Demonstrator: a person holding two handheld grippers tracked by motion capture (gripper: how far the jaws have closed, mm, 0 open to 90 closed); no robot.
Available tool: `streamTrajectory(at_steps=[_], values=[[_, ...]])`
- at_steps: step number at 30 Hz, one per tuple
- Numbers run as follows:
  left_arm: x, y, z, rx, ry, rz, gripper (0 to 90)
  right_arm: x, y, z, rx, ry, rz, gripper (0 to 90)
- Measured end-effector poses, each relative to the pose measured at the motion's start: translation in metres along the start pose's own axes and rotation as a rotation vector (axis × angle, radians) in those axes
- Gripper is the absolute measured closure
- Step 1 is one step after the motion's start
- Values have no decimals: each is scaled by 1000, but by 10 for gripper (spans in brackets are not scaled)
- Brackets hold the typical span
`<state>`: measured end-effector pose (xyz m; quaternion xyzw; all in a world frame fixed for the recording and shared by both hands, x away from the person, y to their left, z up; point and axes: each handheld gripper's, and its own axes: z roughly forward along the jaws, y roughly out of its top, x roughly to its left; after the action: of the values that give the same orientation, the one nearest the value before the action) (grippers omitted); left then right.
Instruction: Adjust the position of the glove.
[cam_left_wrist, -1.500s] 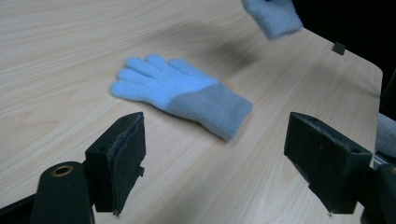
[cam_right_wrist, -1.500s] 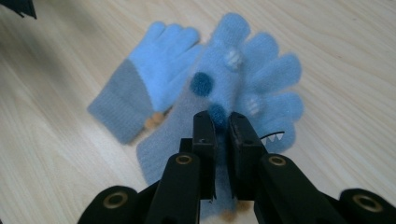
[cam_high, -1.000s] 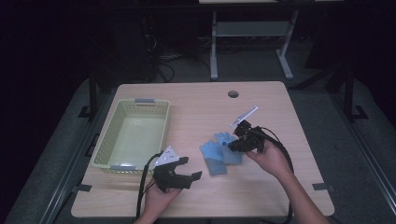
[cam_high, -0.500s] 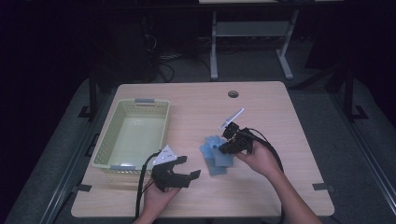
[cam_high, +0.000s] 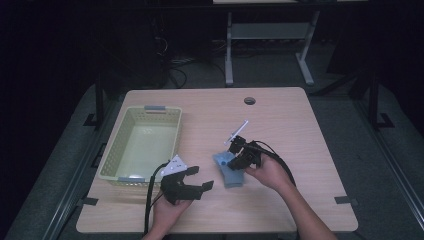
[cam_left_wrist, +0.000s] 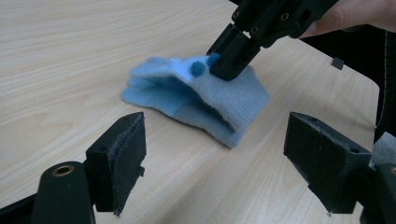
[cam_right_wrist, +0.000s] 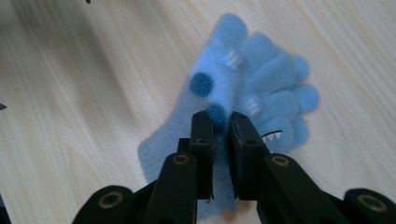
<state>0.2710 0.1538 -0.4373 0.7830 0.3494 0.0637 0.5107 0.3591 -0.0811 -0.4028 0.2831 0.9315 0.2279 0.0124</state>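
The blue glove (cam_right_wrist: 233, 93) lies on the table right of the basket (cam_high: 145, 145), pinched by the right gripper (cam_right_wrist: 220, 122). It should be lifted slowly. The left gripper (cam_left_wrist: 215, 158) is held wide apart nearby.

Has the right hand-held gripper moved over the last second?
Yes. The right hand-held gripper has shifted left, toward the basket and away from the table's right edge, and is now closed on the blue gloves.
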Motion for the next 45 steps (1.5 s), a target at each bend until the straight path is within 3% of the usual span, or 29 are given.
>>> streamTrajectory(at_steps=[9, 15, 22, 26, 29, 36, 42, 45], values=[[0, 0, 0, -10, -1, -5, 207, 0, -3, 19, 28, -2, 7, 772], [0, 0, -1, -10, -11, -3, 207, -1, -2, 16, 3, -26, 24, 651], [1, -1, 0, -11, -21, -24, 214, 5, 4, 12, -54, -28, 23, 782], [1, -1, 0, 1, -35, -12, 230, 5, 2, 27, -1, -25, 18, 813], [1, -2, 2, 5, -39, -22, 233, 2, -2, 36, 3, 0, 38, 813], [1, -3, 5, 21, -48, -42, 246, 2, -6, 24, -52, -3, 61, 697], [-2, -1, 9, 39, -66, -64, 292, -5, -16, 11, -110, 44, 130, 658], [-2, 0, 13, 41, -76, -97, 307, -9, -23, 7, -122, 51, 163, 624]])
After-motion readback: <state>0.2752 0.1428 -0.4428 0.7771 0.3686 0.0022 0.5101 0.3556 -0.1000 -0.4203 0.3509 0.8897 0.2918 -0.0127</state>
